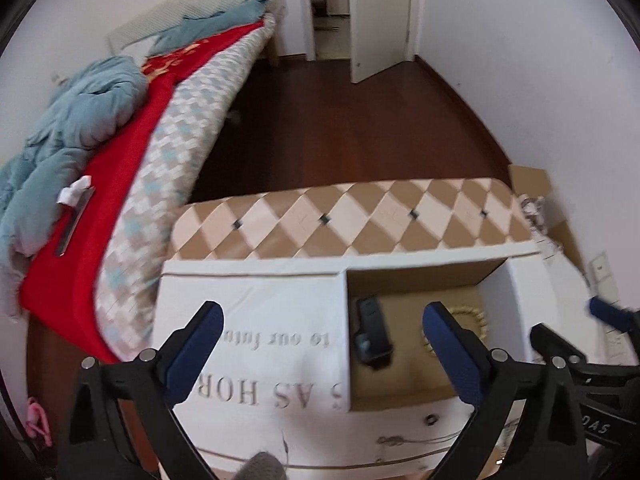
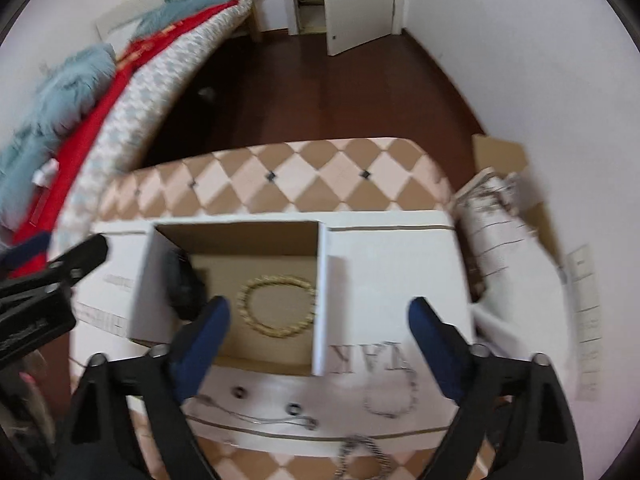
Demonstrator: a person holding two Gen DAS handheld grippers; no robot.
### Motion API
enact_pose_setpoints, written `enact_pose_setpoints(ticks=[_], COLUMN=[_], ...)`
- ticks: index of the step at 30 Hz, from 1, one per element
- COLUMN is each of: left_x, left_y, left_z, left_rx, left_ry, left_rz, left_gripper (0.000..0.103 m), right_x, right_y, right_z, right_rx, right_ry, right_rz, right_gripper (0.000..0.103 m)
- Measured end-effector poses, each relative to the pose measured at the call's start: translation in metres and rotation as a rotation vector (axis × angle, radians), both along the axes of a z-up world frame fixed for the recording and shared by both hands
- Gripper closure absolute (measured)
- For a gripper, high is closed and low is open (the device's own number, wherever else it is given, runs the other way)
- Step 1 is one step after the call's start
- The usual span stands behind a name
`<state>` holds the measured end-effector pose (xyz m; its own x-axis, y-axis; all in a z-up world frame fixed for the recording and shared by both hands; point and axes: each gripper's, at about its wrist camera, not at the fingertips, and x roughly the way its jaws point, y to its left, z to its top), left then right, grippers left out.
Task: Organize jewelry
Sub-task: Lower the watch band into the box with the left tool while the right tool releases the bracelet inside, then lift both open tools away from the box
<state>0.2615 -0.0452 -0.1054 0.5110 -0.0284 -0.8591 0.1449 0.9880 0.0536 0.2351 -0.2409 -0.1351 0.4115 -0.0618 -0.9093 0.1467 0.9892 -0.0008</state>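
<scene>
A white cardboard box [image 2: 396, 276] with an open brown compartment lies on a checkered table. Inside lie a gold beaded bracelet [image 2: 276, 306] and a black object [image 2: 186, 286]; both also show in the left wrist view, the bracelet [image 1: 476, 320] and the black object [image 1: 372, 336]. On the box's near flap lie a silver bracelet [image 2: 394, 394], a thin chain [image 2: 256, 416] and two small rings [image 2: 294, 408]. Another silver chain [image 2: 360, 456] lies on the table. My left gripper [image 1: 324, 356] and right gripper [image 2: 320, 344] are both open and empty above the box.
The checkered table [image 2: 320, 176] stands beside a bed [image 1: 140, 140] with red and blue bedding. A cardboard box with crumpled paper [image 2: 500, 208] sits to the right by the wall. Dark wood floor and an open door [image 1: 380, 20] lie beyond.
</scene>
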Motion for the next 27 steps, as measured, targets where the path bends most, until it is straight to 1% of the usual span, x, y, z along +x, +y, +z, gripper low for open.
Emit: enact_pose_setpoints(ticks=[1, 6, 11, 15, 19, 27], left_x=[-0.004, -0.02, -0.034, -0.048, -0.068, -0.114], left_y=[0.001, 0.005, 0.009, 0.011, 0.015, 0.024], left_z=[-0.005, -0.022, -0.02, -0.009, 0.008, 0.048], left_rx=[0.012, 0.047, 0.051, 0.053, 0.06, 0.04], left_ry=[0.003, 0.028, 0.017, -0.007, -0.051, -0.133], left_rz=[0.003, 0.019, 0.031, 0.042, 0.049, 0.044], left_gripper=[0.001, 0.001, 0.001, 0.001, 0.001, 0.001], right_x=[-0.002, -0.01, -0.023, -0.033, -0.048, -0.092], right_y=[0.002, 0.007, 0.011, 0.014, 0.02, 0.03], right_z=[-0.003, -0.013, -0.01, -0.001, 0.014, 0.057], right_rx=[-0.024, -0.07, -0.077, -0.074, -0.074, -0.082], right_ry=[0.01, 0.019, 0.004, -0.012, -0.04, -0.13], right_rz=[-0.003, -0.008, -0.018, -0.019, -0.02, -0.022], right_gripper=[0.001, 0.0, 0.0, 0.0, 0.0, 0.0])
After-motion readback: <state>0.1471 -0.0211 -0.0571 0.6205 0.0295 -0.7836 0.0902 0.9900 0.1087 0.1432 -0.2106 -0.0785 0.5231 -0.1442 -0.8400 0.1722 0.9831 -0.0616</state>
